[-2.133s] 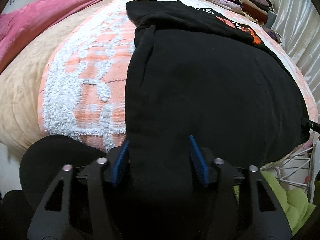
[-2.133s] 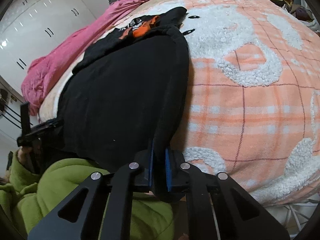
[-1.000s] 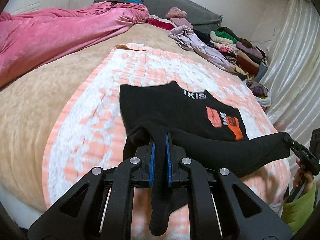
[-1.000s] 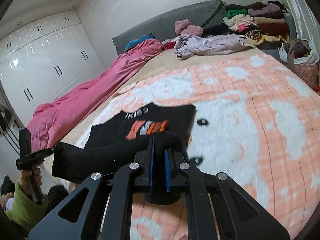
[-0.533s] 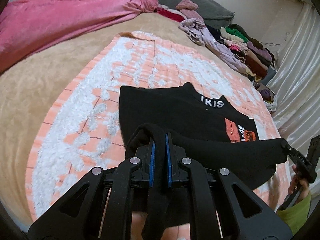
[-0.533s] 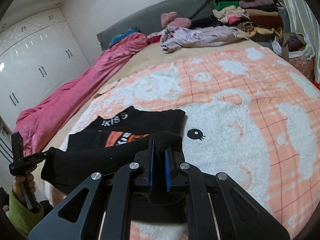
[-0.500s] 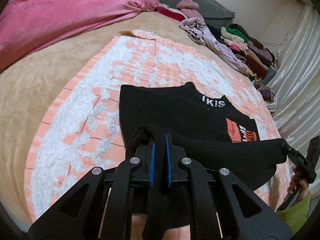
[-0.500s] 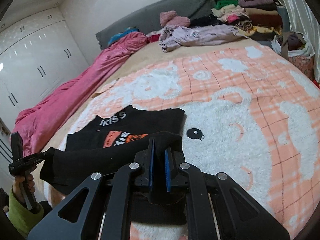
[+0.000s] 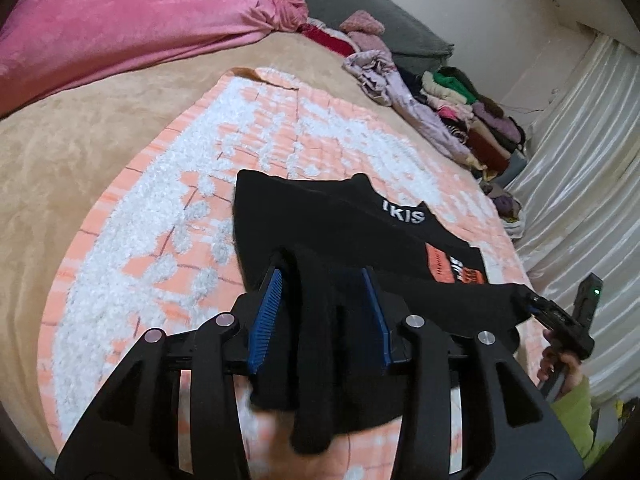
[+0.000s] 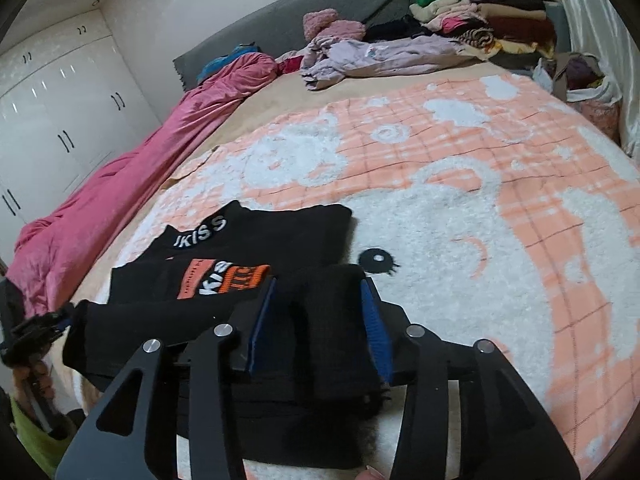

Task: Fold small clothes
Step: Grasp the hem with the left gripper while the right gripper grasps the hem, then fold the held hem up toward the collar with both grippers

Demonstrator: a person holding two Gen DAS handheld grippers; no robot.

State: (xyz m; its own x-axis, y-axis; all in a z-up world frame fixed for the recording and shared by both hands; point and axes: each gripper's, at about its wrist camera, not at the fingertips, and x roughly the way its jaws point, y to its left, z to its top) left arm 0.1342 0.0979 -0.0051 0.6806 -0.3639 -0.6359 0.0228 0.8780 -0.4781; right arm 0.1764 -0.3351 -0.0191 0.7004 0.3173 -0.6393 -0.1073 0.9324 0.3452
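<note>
Grip change: left gripper [image 9: 320, 312] and right gripper [image 10: 316, 326] jaws opening, black garment [image 9: 344, 236] hem loose between, no longer pinched | fold laid on near blanket [image 10: 480, 240], release begun

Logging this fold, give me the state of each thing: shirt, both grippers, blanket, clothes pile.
Shirt: folded over, lying on blanket.
Left gripper: jaws opening, fabric between them.
Right gripper: jaws opening, fabric between them.
Blanket: spread flat.
Clothes pile: stacked.
</note>
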